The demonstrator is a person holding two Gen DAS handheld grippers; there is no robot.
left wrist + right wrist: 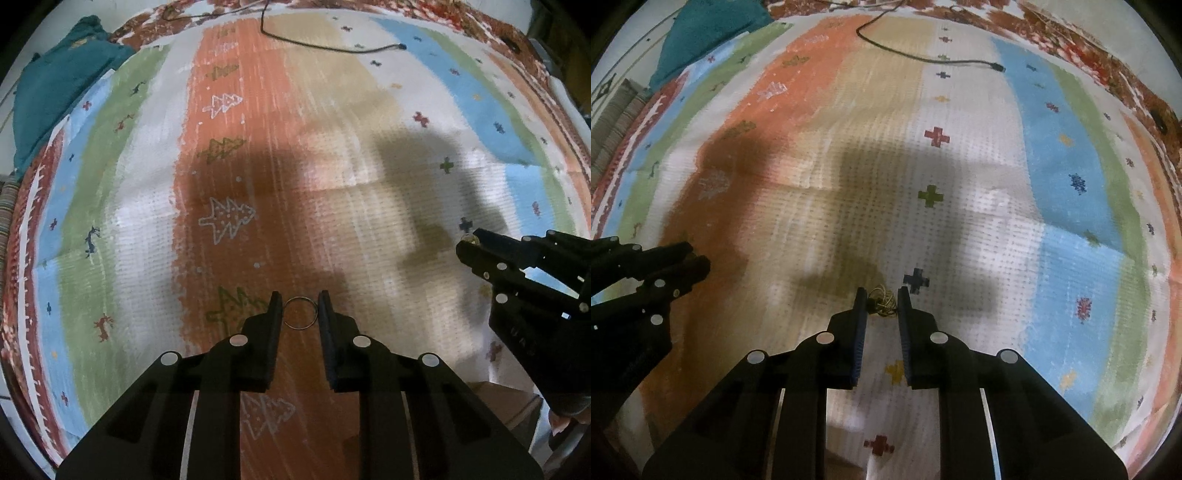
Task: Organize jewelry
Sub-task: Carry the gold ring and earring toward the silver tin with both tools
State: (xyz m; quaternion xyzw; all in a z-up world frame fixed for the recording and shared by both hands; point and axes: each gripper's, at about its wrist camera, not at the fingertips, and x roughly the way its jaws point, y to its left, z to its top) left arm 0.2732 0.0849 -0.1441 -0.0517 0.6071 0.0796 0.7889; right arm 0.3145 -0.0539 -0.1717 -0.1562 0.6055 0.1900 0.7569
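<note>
A thin metal ring (pixel 300 327) lies flat on the orange stripe of the patterned mat (pixel 147 184). My left gripper (pixel 300 295) points down at it, shut on the ring with a pad against each side. A small gold wire piece of jewelry (pixel 883 302) sits on the white stripe, and my right gripper (pixel 882 290) is shut on it. Each gripper shows in the other's view: the right gripper (pixel 468 240) at the right edge with a gold speck at its tips, the left gripper (pixel 700 254) at the left edge.
A black cable (pixel 332 46) with a plug end lies across the far part of the mat. A teal cloth (pixel 62 81) is bunched at the far left corner. Dark shadows of the grippers fall over the mat's middle.
</note>
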